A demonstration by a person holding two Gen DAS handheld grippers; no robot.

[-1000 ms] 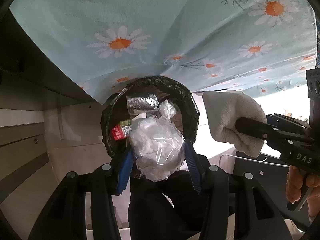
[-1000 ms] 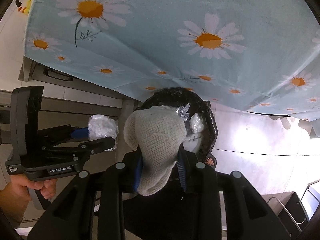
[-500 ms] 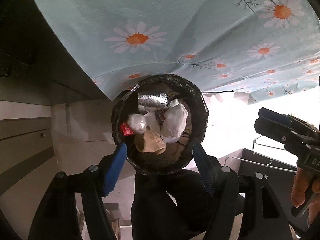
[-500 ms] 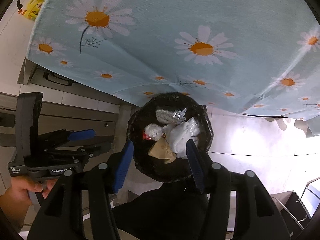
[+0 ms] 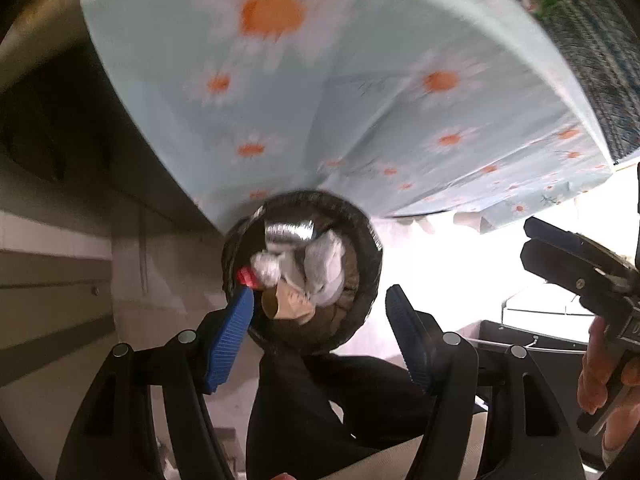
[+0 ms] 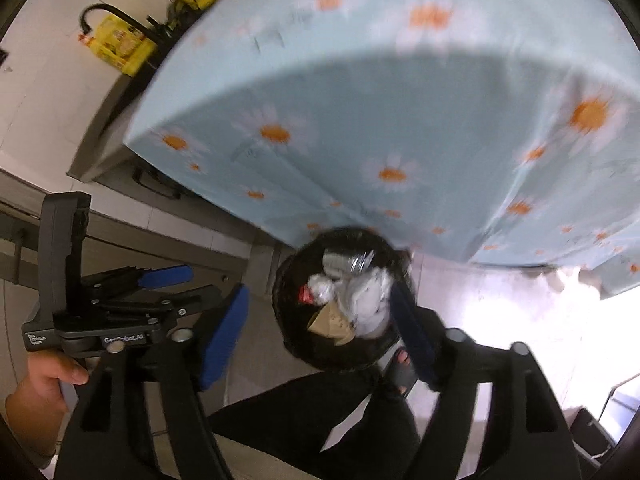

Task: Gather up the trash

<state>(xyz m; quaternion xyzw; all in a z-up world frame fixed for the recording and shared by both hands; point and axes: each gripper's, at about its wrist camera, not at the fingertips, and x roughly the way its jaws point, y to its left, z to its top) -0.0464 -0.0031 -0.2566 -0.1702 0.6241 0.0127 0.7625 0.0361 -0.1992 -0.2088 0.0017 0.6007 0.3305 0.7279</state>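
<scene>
1. Hanging above the trash bin point(image 5: 366, 240), the left gripper point(image 5: 320, 340) stood with its jaws apart and nothing between them; the right gripper point(image 6: 324, 332) had just been opening its jaws, also with nothing between them.
2. Bin sat on the floor at the foot of the daisy tablecloth point(image 5: 320, 92), lined with a black bag, directly below both grippers.
3. Contents seen in the bin: a silver foil wrapper point(image 5: 290, 232) at the far side, a crumpled white wad point(image 5: 266, 266) to the left, a white cloth bundle point(image 5: 326, 268) to the right, a tan paper piece point(image 5: 290, 306) nearest, and a red scrap point(image 5: 246, 278) at the left rim.
4. Judged handling: all of it light and soft; the foil and plastic likely slippery and crushable, the cloth yielding. None looked fragile.
5. Judged grip: take any such piece across its bulkiest middle, jaws closing well in, since thin edges would slip out.
6. Both frames were blurred; fine detail on the tabletop could not be told.
</scene>
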